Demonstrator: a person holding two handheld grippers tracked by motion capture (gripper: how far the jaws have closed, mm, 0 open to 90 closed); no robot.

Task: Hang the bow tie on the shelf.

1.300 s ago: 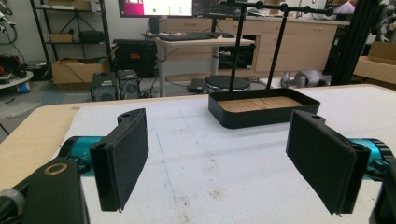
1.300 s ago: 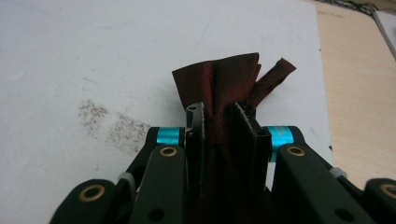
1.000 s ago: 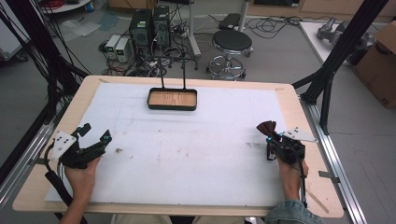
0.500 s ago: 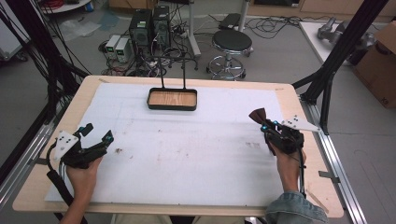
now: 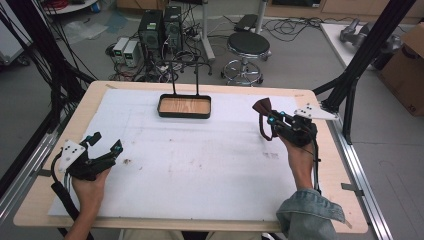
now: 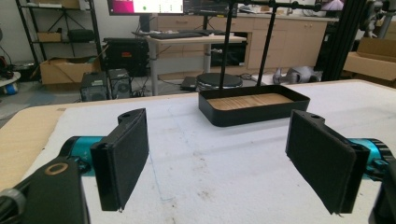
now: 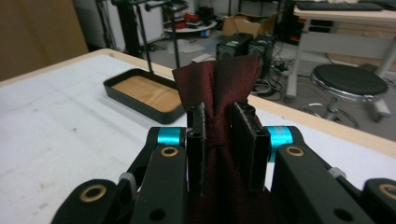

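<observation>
Our right tongs (image 5: 266,120) pinch a dark red cloth (image 7: 219,84) above the table's (image 5: 200,170) right side; the black tray (image 5: 184,106) lies far-left of them, nearer this hand. Our left tongs (image 5: 104,146) rest wide apart, holding nothing, near-left.

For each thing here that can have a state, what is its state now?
Left gripper: open, holding nothing, low over the table.
Right gripper: shut on the dark red cloth, lifted off the table.
Tray: empty, at the far side of the table.
</observation>
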